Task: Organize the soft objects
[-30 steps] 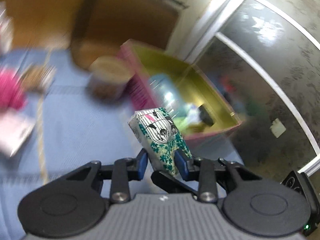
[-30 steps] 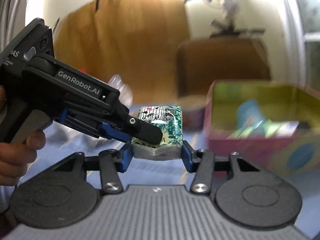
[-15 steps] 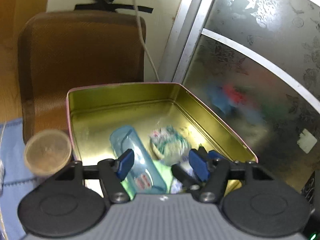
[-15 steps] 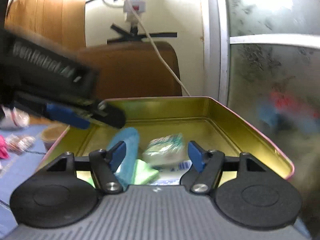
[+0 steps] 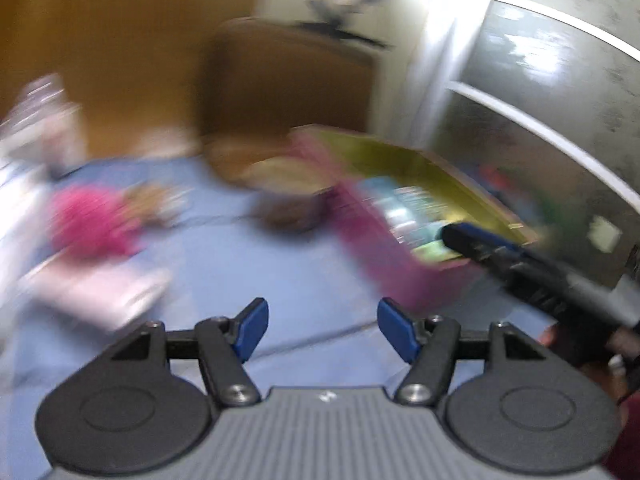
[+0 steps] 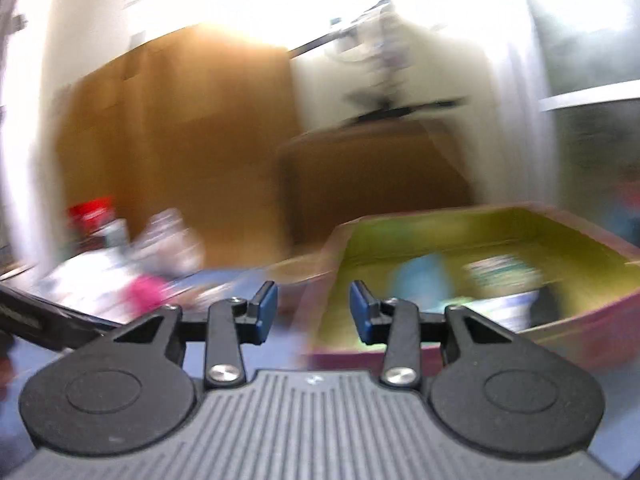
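Both views are blurred by motion. My left gripper (image 5: 323,330) is open and empty above the blue cloth (image 5: 248,280). My right gripper (image 6: 313,311) is open and empty at the near left corner of the pink tin box (image 6: 580,332). The box with its gold inside (image 5: 400,264) holds the green and white patterned pack (image 6: 502,274), a light blue pouch (image 6: 424,280) and other soft items. A pink soft object (image 5: 94,222) and a pale flat packet (image 5: 100,292) lie on the cloth at left. The right gripper's body (image 5: 532,276) shows beside the box.
A round brown cup (image 5: 288,188) stands left of the box. A brown chair back (image 6: 372,172) is behind the box. A frosted glass door (image 5: 560,100) is at right. Bottles and packets (image 6: 120,240) crowd the far left.
Both grippers have pulled back from over the box and swung left; the patterned pack they held a second ago now lies in the box.
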{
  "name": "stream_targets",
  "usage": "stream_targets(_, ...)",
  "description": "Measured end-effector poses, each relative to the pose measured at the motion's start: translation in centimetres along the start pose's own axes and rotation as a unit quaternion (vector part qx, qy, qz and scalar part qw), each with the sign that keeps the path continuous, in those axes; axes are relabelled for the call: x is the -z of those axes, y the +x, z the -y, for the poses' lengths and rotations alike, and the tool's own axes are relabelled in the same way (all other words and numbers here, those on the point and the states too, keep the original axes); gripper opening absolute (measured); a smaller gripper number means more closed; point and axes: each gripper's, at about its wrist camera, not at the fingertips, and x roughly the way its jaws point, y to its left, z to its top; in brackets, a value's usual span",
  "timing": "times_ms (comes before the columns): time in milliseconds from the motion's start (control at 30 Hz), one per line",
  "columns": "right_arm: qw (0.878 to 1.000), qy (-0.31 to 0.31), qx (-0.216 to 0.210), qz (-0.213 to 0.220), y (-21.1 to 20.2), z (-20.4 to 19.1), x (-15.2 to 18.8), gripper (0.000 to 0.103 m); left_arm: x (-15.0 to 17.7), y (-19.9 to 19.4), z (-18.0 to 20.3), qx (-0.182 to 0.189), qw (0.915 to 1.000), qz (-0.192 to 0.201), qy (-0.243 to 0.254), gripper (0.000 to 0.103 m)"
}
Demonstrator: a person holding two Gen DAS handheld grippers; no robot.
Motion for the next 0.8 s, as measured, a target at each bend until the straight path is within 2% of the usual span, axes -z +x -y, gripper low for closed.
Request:
stream_targets(100,0.995,-0.008,-0.082,-0.059,2.9,-3.6,0.6,0.043,2.7,-2.4,-5.5,-0.055,0.9964,-0.005,-0.064,0.062)
stream_targets(167,0.990,-0.025,-0.110,-0.083,5.2,-6.2,0.7,0.043,3.8,-3.7,-8.5,-0.092,0.9908,0.002,-0.099,0.062)
stream_targets(233,0.986,-0.038,-0.134,-0.093,7.9,-8.6,0.4,0.044,4.3,-4.7,-10.3,-0.115,0.9866,0.022,-0.114,0.062)
stream_targets(300,0.985,-0.039,-0.136,-0.096,11.0,-10.6,-0.3,0.050,4.3,-5.2,-11.5,-0.130,0.9834,0.039,-0.121,0.062)
stream_targets(367,0.984,-0.040,-0.142,-0.104,13.9,-12.9,-0.6,0.060,4.5,-5.2,-12.2,-0.127,0.9831,0.052,-0.122,0.062)
stream_targets(467,0.979,-0.043,-0.151,-0.128,18.2,-15.8,-0.8,0.066,4.7,-4.7,-11.3,-0.139,0.9837,0.058,-0.099,0.063)
stream_targets(533,0.978,-0.057,-0.141,-0.145,20.6,-17.1,-0.6,0.065,4.7,-4.3,-10.8,-0.143,0.9844,0.057,-0.086,0.063)
stream_targets(600,0.979,-0.087,-0.105,-0.150,22.0,-17.7,-0.2,0.050,4.8,-4.4,-11.1,-0.133,0.9854,0.058,-0.088,0.063)
stream_targets(633,0.980,-0.089,-0.101,-0.146,21.9,-17.3,-0.2,0.048,4.8,-4.6,-11.3,-0.127,0.9857,0.060,-0.093,0.063)
stream_targets(700,0.982,-0.065,-0.108,-0.143,20.5,-15.8,-0.6,0.032,5.1,-5.0,-11.7,-0.115,0.9858,0.063,-0.105,0.063)
stream_targets(733,0.982,-0.057,-0.111,-0.141,19.0,-14.9,-0.8,0.030,5.2,-5.1,-11.9,-0.109,0.9858,0.064,-0.110,0.063)
stream_targets(767,0.983,-0.053,-0.112,-0.135,17.8,-14.3,-1.0,0.015,5.1,-5.2,-12.1,-0.104,0.9860,0.063,-0.114,0.063)
stream_targets(800,0.984,-0.050,-0.115,-0.130,15.9,-13.2,-0.9,0.007,5.1,-5.2,-12.1,-0.099,0.9862,0.060,-0.118,0.063)
